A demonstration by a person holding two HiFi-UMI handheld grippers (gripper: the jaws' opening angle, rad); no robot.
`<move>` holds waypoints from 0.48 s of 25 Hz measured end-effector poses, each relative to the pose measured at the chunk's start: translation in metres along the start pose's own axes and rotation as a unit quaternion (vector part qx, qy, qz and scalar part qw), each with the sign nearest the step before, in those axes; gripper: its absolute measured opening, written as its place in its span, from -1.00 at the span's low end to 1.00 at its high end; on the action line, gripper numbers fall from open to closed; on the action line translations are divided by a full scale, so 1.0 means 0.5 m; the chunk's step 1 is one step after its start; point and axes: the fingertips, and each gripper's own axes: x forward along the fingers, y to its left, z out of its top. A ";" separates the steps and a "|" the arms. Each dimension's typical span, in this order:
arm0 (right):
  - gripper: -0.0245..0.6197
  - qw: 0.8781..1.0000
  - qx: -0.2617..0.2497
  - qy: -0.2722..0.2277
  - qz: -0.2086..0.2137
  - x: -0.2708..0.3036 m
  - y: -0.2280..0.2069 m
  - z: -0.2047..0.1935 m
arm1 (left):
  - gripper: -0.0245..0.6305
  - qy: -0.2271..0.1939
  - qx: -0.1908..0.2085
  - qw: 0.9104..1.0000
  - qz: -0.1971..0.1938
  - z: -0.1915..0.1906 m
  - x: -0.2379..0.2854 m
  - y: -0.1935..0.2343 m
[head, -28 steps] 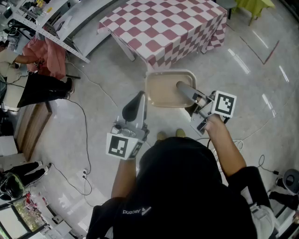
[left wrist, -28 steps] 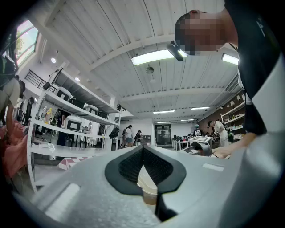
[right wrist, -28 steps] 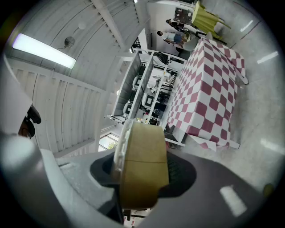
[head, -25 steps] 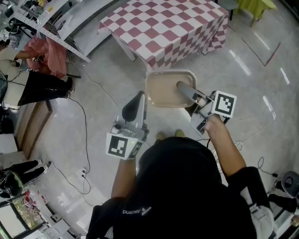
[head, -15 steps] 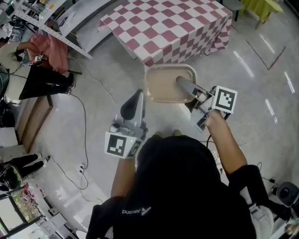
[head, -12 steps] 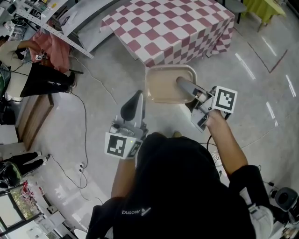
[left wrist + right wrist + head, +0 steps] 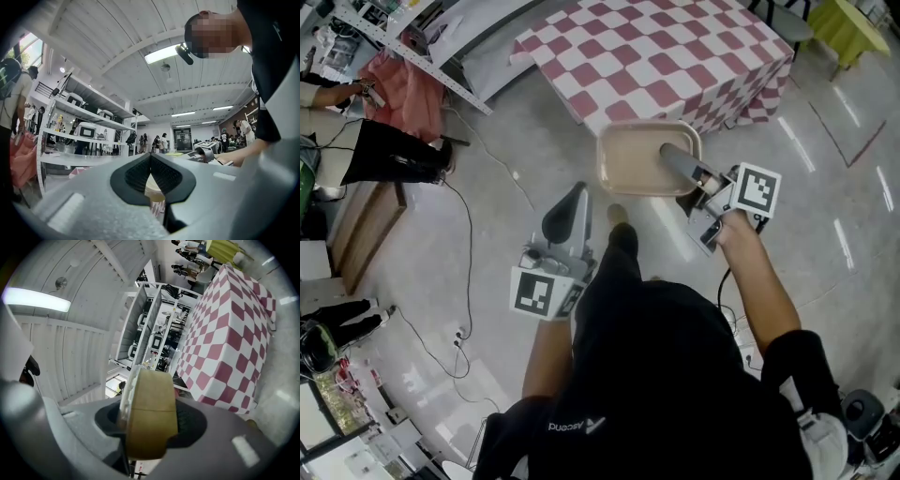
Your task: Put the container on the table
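A shallow beige container [image 7: 636, 161] hangs over the floor just short of the red-and-white checked table [image 7: 656, 56]. My right gripper [image 7: 672, 157] is shut on the container's right rim, one jaw inside and one under it. In the right gripper view that rim [image 7: 151, 408] fills the space between the pads of the right gripper [image 7: 150, 423], and the table [image 7: 225, 333] stands ahead. My left gripper [image 7: 570, 204] is below and left of the container, apart from it, jaws together and empty. The left gripper [image 7: 151, 174] looks level toward the container [image 7: 155, 193].
A person in pink [image 7: 398, 89] stands by metal shelving [image 7: 384, 37] at the upper left. Cables [image 7: 469, 244] trail over the grey floor, and a wooden cabinet [image 7: 356, 234] is at the left. A yellow table [image 7: 848, 19] is at the top right.
The checked table has come closer in the head view. Both grippers and the held container have moved forward toward it. A foot now shows below the container.
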 end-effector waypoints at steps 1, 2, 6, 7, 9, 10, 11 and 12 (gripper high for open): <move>-0.33 1.000 0.000 0.001 -0.004 0.020 -0.014 0.016 | -0.90 -0.002 -0.001 1.000 0.000 -0.007 0.019 0.020; -0.33 1.000 0.001 0.001 -0.008 0.043 -0.028 0.034 | -0.90 -0.003 -0.002 1.000 -0.001 -0.013 0.041 0.043; -0.33 1.000 -0.006 0.004 -0.024 0.196 -0.074 0.141 | -0.90 -0.003 -0.003 1.000 -0.004 -0.022 0.161 0.198; -0.33 1.000 -0.010 0.006 -0.029 0.237 -0.084 0.171 | -0.90 -0.004 -0.007 1.000 -0.006 -0.023 0.193 0.239; -0.33 0.999 -0.015 0.009 -0.043 0.310 -0.110 0.223 | -0.90 -0.002 -0.013 1.000 -0.011 -0.031 0.252 0.313; -0.33 0.999 -0.016 0.010 -0.050 0.344 -0.125 0.247 | -0.90 0.001 -0.015 1.000 -0.012 -0.036 0.279 0.347; -0.33 0.998 -0.018 0.010 -0.056 0.377 -0.139 0.270 | -0.90 0.003 -0.017 1.000 -0.014 -0.041 0.303 0.379; -0.32 0.998 -0.022 0.012 -0.061 0.407 -0.152 0.292 | -0.90 0.004 -0.019 1.000 -0.015 -0.045 0.325 0.409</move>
